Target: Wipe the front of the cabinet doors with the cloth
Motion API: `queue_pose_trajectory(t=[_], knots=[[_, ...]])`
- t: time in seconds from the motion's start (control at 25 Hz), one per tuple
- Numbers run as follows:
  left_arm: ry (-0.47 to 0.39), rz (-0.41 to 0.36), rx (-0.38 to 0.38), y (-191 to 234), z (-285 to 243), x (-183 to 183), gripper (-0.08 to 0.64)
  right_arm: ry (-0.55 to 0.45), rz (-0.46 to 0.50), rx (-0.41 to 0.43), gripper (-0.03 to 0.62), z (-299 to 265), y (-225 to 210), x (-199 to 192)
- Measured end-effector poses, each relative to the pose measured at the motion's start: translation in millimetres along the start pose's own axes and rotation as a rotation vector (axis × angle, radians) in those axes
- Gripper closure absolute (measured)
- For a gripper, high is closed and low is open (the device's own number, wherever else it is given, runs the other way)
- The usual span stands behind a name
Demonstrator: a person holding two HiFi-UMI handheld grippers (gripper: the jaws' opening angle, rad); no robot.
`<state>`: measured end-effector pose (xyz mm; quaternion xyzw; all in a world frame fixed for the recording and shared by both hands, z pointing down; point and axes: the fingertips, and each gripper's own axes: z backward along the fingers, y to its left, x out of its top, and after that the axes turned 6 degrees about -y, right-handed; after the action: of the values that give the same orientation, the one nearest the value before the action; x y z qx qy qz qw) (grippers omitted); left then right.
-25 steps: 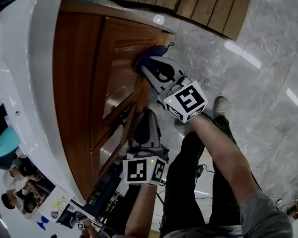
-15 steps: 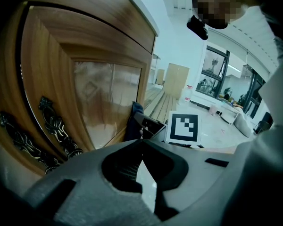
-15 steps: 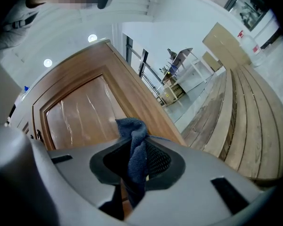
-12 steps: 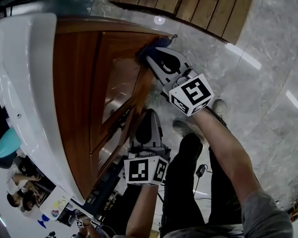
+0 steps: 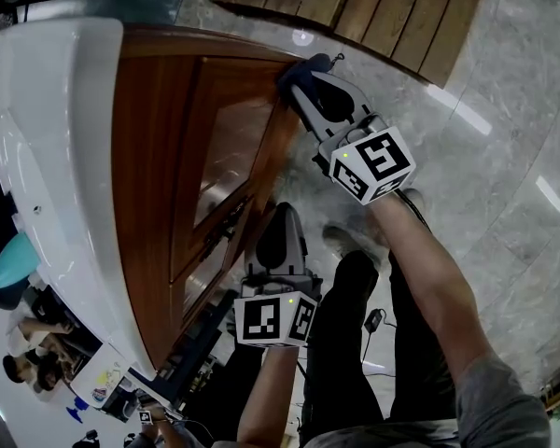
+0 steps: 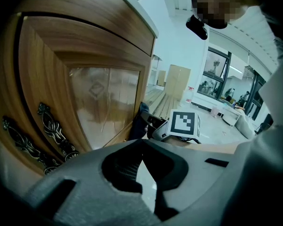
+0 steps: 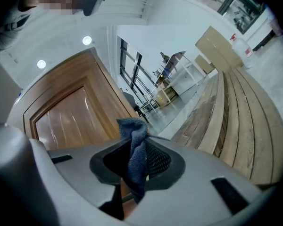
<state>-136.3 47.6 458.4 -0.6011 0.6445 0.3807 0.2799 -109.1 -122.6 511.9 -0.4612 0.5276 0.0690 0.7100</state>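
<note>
Right gripper (image 5: pixel 308 84) pinches a dark blue cloth (image 5: pixel 297 71); the jaws are clamped on it, and the cloth (image 7: pixel 137 157) bunches up between them and hangs down through the gap. The cloth is pressed to the wooden cabinet door (image 5: pixel 233 147) at its lower outer corner, close to the marble floor (image 5: pixel 485 157). From the left gripper view, the cloth (image 6: pixel 140 121) sits against the door frame just past the glass panel (image 6: pixel 104 102), with the right gripper's marker cube (image 6: pixel 185 124) behind it.

Left gripper (image 5: pixel 278 211) is held lower in the head view, near the door edge, apart from the cloth. Its jaws are pressed together at the tips with nothing between them (image 6: pixel 142 142). It is beside the ornate dark handles (image 6: pixel 56 133) but not touching them.

White countertop (image 5: pixel 56 138) runs over the cabinet. A slatted wooden platform (image 5: pixel 373 7) lies on the floor beyond the door. The person's shoe (image 5: pixel 341 241) stands on the floor between the two grippers.
</note>
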Motion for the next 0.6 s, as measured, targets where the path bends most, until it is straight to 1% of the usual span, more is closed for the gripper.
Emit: queue_pose_trajectory(t=[0.32, 0.6], knots=[[-0.014, 0.005, -0.007, -4, 9, 9, 0.552, 0.022, 0.036, 0.005, 0.522, 13, 6, 15], [-0.046, 0.004, -0.045, -18, 30, 42, 0.552, 0.034, 0.052, -0.007, 0.522, 46, 39, 45]])
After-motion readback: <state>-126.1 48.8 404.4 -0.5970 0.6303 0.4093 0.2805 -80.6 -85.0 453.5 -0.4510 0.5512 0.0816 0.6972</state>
